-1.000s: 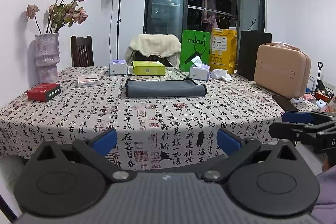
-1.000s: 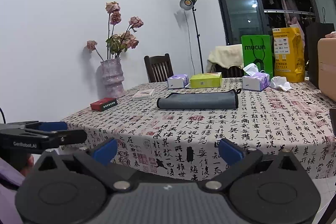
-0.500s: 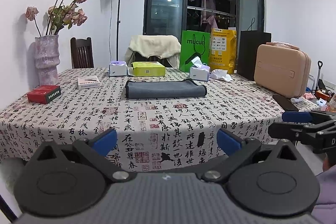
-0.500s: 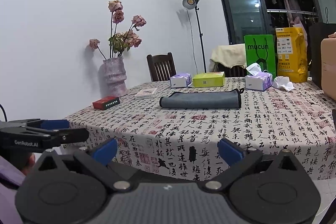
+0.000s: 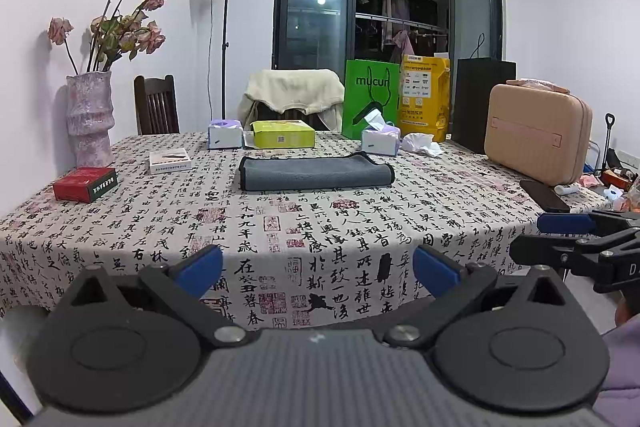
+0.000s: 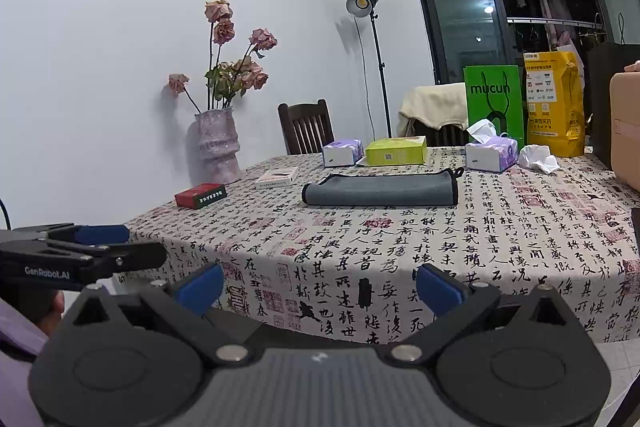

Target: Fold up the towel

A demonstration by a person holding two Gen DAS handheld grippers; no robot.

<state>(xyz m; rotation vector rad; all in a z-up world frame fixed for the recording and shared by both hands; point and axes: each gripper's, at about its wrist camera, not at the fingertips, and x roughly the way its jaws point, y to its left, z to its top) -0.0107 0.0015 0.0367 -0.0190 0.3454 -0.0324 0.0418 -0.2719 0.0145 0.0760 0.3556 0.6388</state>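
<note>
The grey microfibre towel with dark piped edging (image 5: 316, 175) lies already doubled into a long flat strip out in the middle of the table, and everything else is best placed from it. Both tools are well short of it, off the near table edge: the left gripper (image 5: 318, 269) and the right gripper (image 6: 320, 283) each hold their blue-padded fingers spread wide with nothing between them.

The main risk, as I judge it, is the white tablecloth printed with black calligraphy and red seals (image 5: 320, 235) under the towel. It is thin woven fabric draping loosely over the table edge, so fingers pinching low at a towel corner could catch it too and drag it. That would shift the light things behind the towel: the yellow-green cardboard box (image 5: 283, 134) and the two small lilac-and-white tissue boxes (image 5: 225, 133) (image 5: 380, 141). The plush pile looks soft and thick, so layers may slide apart if only the top one is caught, leaving an uneven fold.

To the towel's left sit a flat white box (image 5: 169, 160), a red rectangular box (image 5: 85, 183) and, farther left, a tall mottled pink ceramic vase of dried roses (image 5: 89, 119), top-heavy if the cloth is tugged. Right of the towel stands a rigid beige hard-shell case (image 5: 536, 135).
</note>
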